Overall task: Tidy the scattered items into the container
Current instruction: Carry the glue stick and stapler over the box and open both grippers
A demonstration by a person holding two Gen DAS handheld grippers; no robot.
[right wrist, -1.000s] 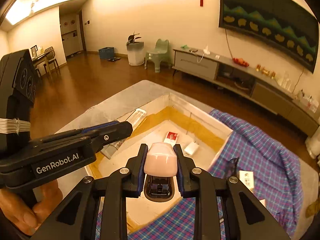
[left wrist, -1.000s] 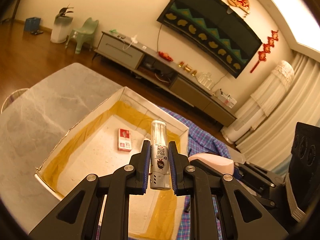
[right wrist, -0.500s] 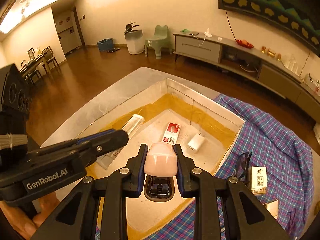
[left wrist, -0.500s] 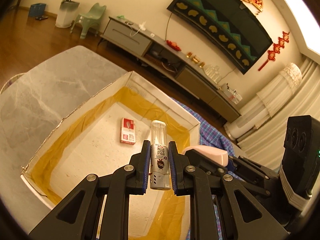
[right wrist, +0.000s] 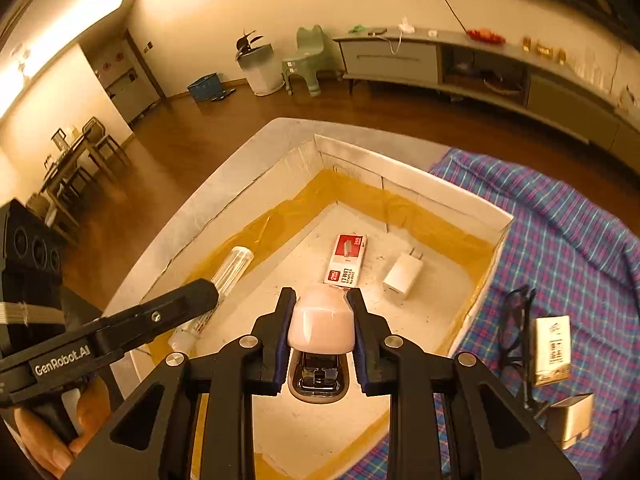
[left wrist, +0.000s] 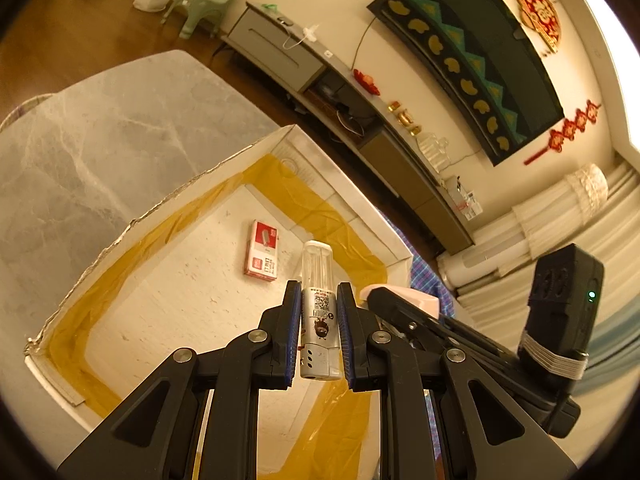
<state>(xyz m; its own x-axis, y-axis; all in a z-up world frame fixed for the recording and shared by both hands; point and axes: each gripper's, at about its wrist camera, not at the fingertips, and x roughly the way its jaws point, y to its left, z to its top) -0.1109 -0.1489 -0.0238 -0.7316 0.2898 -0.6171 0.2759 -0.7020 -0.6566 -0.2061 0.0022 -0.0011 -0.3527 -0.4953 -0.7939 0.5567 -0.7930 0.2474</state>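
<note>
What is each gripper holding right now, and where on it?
Left gripper clamps the clear-capped tube around its labelled lower body. Right gripper clamps the pink stapler by its two sides.

The container [right wrist: 460,196] is a white box with rough, matt, foam-like walls and floor, its inner edges lined with glossy, wrinkled yellow tape, and it stands on a smooth grey marble-look table [left wrist: 100,140] beside a soft checked cloth [right wrist: 560,232]. The left gripper [left wrist: 319,300] is matt black plastic with shiny metal rivets, and it clamps a tube [left wrist: 318,300] with a clear plastic cap and silvery base. The right gripper [right wrist: 321,300] pinches a stapler [right wrist: 321,328] with a glossy pale pink plastic top.
</note>
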